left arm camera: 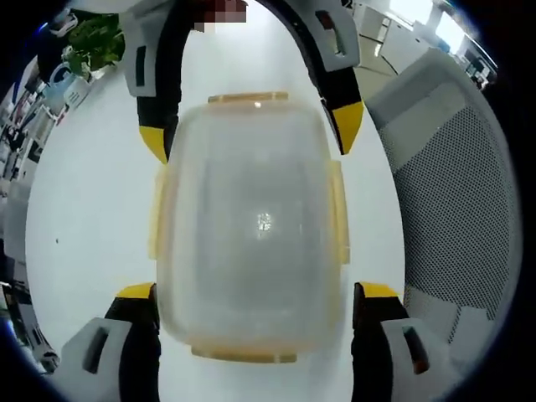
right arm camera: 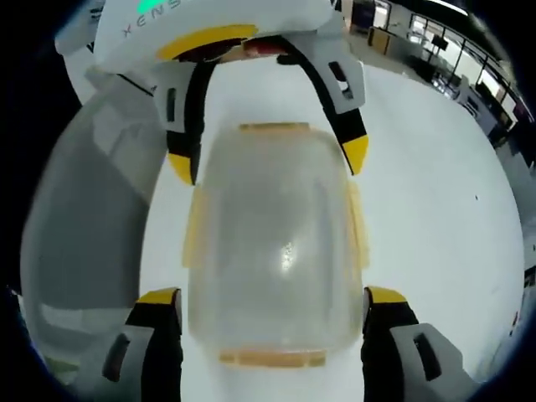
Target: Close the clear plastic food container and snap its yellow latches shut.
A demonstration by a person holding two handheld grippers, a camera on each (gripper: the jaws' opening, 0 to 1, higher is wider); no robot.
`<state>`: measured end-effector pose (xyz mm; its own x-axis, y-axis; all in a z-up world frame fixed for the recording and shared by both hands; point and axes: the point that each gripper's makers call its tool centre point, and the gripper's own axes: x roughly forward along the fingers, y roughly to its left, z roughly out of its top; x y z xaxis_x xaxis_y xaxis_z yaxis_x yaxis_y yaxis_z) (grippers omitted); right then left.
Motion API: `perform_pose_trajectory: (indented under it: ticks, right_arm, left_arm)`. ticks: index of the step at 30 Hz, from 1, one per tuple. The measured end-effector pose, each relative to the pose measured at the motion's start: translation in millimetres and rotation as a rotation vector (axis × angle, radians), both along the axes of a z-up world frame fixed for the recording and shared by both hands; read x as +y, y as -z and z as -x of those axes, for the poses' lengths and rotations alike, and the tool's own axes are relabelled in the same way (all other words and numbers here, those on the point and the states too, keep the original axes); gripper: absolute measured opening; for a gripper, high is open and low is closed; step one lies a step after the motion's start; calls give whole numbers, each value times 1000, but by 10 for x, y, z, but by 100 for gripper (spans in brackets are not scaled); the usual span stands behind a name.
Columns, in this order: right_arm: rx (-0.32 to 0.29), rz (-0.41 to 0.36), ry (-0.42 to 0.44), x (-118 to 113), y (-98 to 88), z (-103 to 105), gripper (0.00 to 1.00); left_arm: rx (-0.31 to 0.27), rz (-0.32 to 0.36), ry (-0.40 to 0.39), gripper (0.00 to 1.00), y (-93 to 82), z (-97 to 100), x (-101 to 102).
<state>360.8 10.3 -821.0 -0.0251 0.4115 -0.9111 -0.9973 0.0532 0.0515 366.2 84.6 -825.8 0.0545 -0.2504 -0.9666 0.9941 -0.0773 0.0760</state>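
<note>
While the clear container (left arm camera: pixel 251 226) lies lid-on upon the white worktop (left arm camera: pixel 92 201), it sits between the wide-spread jaws of the left gripper (left arm camera: pixel 255 306). From the opposite end the right gripper (right arm camera: pixel 272 306) straddles it, jaws equally wide, gripping nothing, its 4 yellow latches (left arm camera: pixel 337 209) flanking the lid.

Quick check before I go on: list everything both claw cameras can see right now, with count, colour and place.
Food container: one, clear plastic with its lid on, centre of the table between both claws.
Latches: four, yellow, one on each side of the container; whether they are snapped shut I cannot tell.
Table: one, white, under the container.
Chair: one, grey mesh, beside the table in the left gripper view.
Plant: one, green, far edge of the table in the left gripper view.
Left claw: white and black with yellow tips, open, straddling one end of the container.
Right claw: same colours, open, straddling the opposite end.
</note>
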Motion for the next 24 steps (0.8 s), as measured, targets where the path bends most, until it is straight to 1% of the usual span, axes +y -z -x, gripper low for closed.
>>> perform_pose_trajectory:
  ticks: [1, 2, 3, 4, 5, 9, 11, 16, 24]
  right_arm:
    - [-11, 7, 1, -9, 8, -22, 87]
    - [-9, 6, 2, -6, 13, -20, 87]
    - [-7, 8, 4, -5, 14, -16, 87]
    - [-8, 10, 5, -5, 18, -14, 87]
    - [-7, 11, 8, -5, 19, -12, 87]
    - [-7, 27, -2, -11, 31, -11, 87]
    - [-6, 17, 2, -11, 30, -13, 87]
    - [-8, -15, 8, -7, 14, -10, 87]
    - [-7, -5, 6, 4, 15, -7, 87]
  left_arm:
    - [-5, -4, 4, 96, 0, -8, 3]
    - [-8, -5, 5, 93, -1, -15, 2]
    - [-22, -6, -2, 87, -5, -48, 2]
    - [-34, -7, -4, 88, -11, -79, 2]
    - [-25, -3, -5, 88, -1, -59, 1]
    - [-35, -9, -12, 88, 16, -59, -3]
    - [-41, -12, -16, 88, 34, -61, -7]
    - [-32, -35, -23, 88, 33, -66, -1]
    - [-31, -37, -25, 88, 37, -65, 6]
